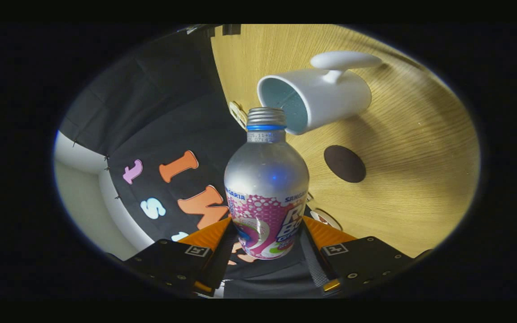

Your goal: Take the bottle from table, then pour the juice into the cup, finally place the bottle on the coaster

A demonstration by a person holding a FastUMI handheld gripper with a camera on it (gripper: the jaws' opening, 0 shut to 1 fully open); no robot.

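Jaws clamped on bottle, its uncapped mouth at cup rim; coaster just beside cup, on tabletop.

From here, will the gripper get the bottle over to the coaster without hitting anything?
Probably yes. The gripper is shut on the bottle, whose open mouth sits at the cup rim. The coaster lies bare on the table beside the cup, with nothing between; just swing wide of the cup.

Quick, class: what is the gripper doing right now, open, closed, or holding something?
Gripper: closed on the bottle, jaws pressing its lower body from both sides, its open mouth tipped toward the cup.
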